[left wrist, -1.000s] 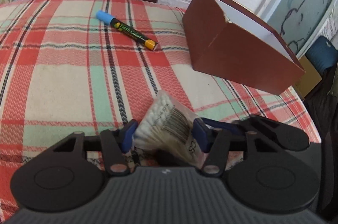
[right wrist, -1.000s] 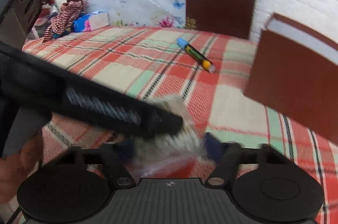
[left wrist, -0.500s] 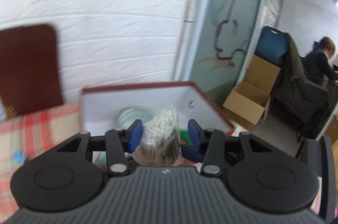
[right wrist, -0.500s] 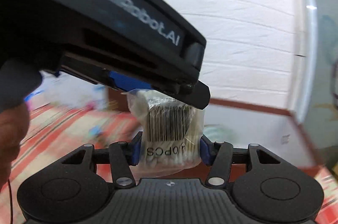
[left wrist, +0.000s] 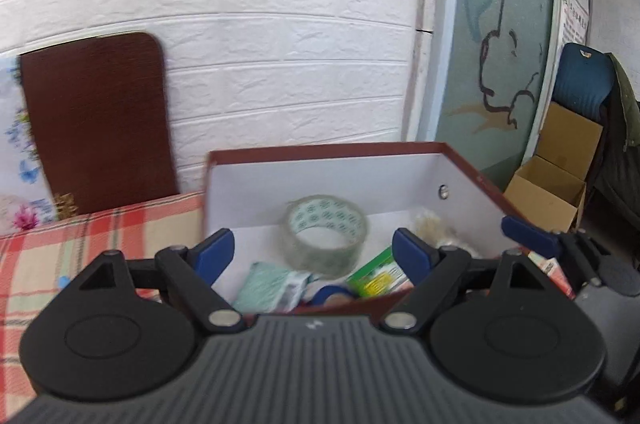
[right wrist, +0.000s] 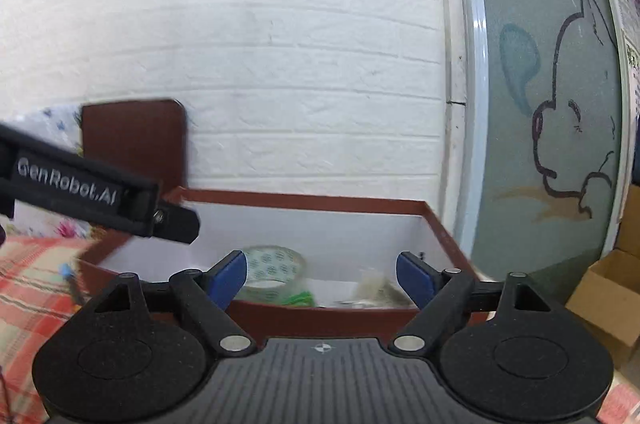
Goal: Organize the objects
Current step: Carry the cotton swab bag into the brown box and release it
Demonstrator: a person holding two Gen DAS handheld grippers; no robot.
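Note:
A brown box [left wrist: 320,149] with a white inside stands on the plaid cloth [left wrist: 100,228]. In it lie a clear tape roll [left wrist: 324,232], a teal packet [left wrist: 272,284], a green packet [left wrist: 380,272] and the bag of cotton swabs [left wrist: 436,230], blurred by the right wall. My left gripper [left wrist: 312,252] hangs above the box's near rim, its jaws opening with nothing between them. My right gripper [right wrist: 322,278] is beside it over the same box [right wrist: 304,201], its jaws also opening and empty. The swab bag [right wrist: 372,288] lies below it, next to the tape roll [right wrist: 276,272].
A dark brown board [left wrist: 96,120] leans on the white brick wall behind the table. A blue marker tip [right wrist: 66,270] shows on the cloth left of the box. Cardboard boxes [left wrist: 560,184] and a blue chair [left wrist: 580,80] stand on the floor to the right.
Both grippers carried the bag of cotton swabs from the cloth up over the box, then opened. The bag has dropped into the box.

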